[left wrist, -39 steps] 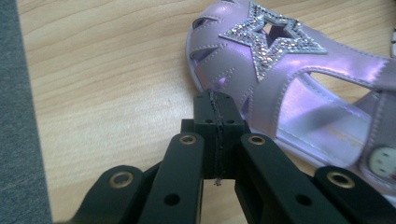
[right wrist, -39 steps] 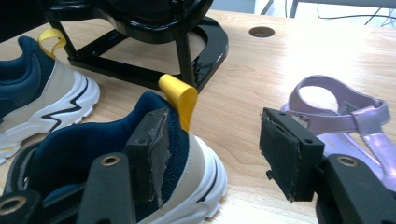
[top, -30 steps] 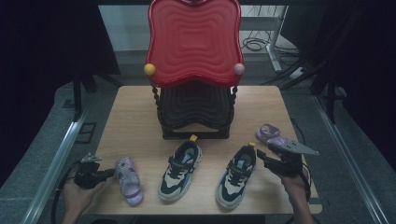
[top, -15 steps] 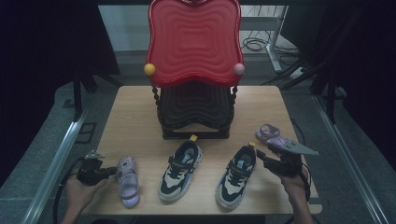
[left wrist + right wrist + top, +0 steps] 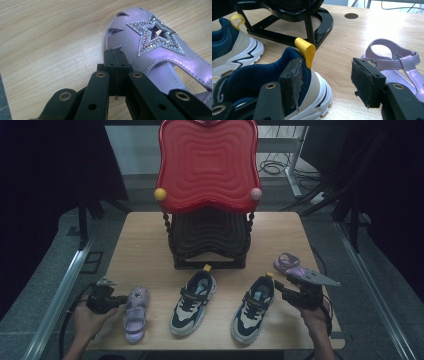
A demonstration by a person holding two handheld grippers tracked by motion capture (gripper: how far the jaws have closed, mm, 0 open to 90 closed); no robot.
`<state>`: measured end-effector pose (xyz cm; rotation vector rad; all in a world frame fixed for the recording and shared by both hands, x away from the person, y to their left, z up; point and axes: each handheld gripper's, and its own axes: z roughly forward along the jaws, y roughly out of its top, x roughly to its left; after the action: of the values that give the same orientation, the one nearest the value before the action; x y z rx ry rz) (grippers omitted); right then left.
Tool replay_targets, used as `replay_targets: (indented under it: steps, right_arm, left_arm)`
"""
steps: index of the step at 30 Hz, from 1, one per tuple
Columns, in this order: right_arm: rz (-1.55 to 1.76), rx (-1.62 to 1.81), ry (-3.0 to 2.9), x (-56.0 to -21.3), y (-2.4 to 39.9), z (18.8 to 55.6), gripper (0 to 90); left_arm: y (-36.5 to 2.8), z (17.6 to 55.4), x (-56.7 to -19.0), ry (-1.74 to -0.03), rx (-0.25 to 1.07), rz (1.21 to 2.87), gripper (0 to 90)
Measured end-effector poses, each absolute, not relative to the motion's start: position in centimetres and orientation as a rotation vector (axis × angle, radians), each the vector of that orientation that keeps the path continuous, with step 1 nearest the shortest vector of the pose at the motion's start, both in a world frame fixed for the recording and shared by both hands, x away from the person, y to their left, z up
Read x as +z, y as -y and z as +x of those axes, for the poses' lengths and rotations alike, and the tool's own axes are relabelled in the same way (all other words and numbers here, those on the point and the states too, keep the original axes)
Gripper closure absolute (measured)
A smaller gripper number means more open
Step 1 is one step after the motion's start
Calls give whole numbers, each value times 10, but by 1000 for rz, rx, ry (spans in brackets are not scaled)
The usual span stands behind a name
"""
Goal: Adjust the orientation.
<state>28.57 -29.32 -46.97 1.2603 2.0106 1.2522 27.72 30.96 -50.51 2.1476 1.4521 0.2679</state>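
Up close, the lilac faux-leather child's sandal [image 5: 160,55] at the left tongs [image 5: 116,58] is glossy, with cut-out slits across the toe, neat stitching along its straps and a hollow star of silver rhinestones on the upper. It lies on the pale wooden surface [image 5: 145,245], well to the left of the tall red wavy-moulded plastic rack on a black stand [image 5: 207,195], toe towards the rack. The left tongs [image 5: 121,299] are pressed together with nothing between them, their tips just against the sandal's side.

Directly in front of the rack sit two navy, cream and white sneakers with yellow heel loops: the left sneaker [image 5: 192,301] and, further right, the right sneaker [image 5: 253,307], both with heels towards the rack.

The right tongs [image 5: 278,287] are spread wide, held to the right of the rack's front. In the right gripper view, one worn grey pad of the right tongs [image 5: 325,82] sits beside the right sneaker's [image 5: 287,82] padded collar, near its yellow loop, and the other stands in front of the second lilac sandal with a looped ankle strap [image 5: 394,62]. That sandal [image 5: 290,265] lies to the right of the rack's base.
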Motion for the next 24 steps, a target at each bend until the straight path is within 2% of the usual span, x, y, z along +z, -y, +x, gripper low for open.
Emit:
replay_targets:
  steps: [24]
  right_arm:
    - [1265,1241,-2015,-472,293,287,420]
  left_arm:
    - [-299,295,-503,-1417,257,2199,900]
